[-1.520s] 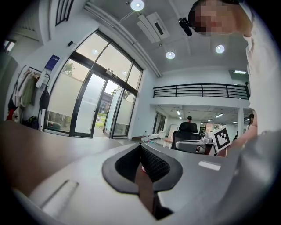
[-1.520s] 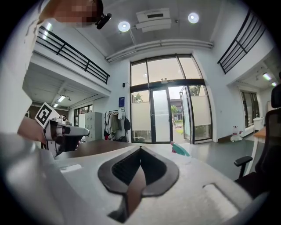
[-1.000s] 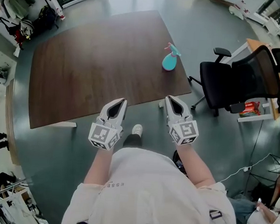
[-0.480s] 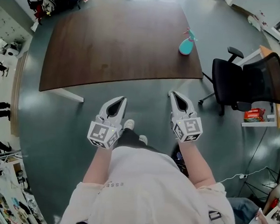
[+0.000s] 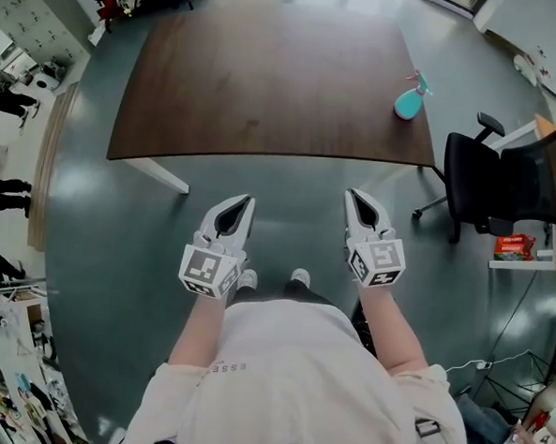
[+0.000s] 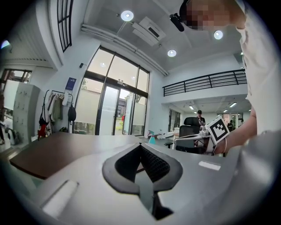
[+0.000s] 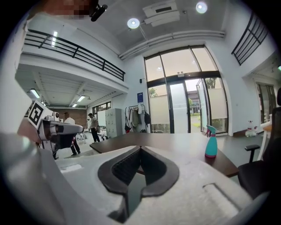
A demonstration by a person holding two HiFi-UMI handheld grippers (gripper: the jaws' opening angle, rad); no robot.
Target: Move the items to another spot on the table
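Note:
A teal spray bottle (image 5: 407, 102) with a pink trigger stands upright near the right end of the dark wooden table (image 5: 268, 84). It shows small in the left gripper view (image 6: 152, 139) and larger, to the right, in the right gripper view (image 7: 211, 143). My left gripper (image 5: 238, 201) and right gripper (image 5: 358, 195) are held side by side over the grey floor, well short of the table's near edge. Both point towards the table. Each has its jaws closed tip to tip with nothing between them, as seen for the left gripper (image 6: 140, 145) and the right gripper (image 7: 140, 148).
A black office chair (image 5: 505, 188) stands to the right of the table, beside a white shelf with a red box (image 5: 513, 246). People stand at the far left (image 5: 2, 195). Grey floor lies between me and the table.
The table and bottle have slid farther away and to the right in the head view. Both grippers, once near the table's edge, are now over open floor. Their jaws stay closed.

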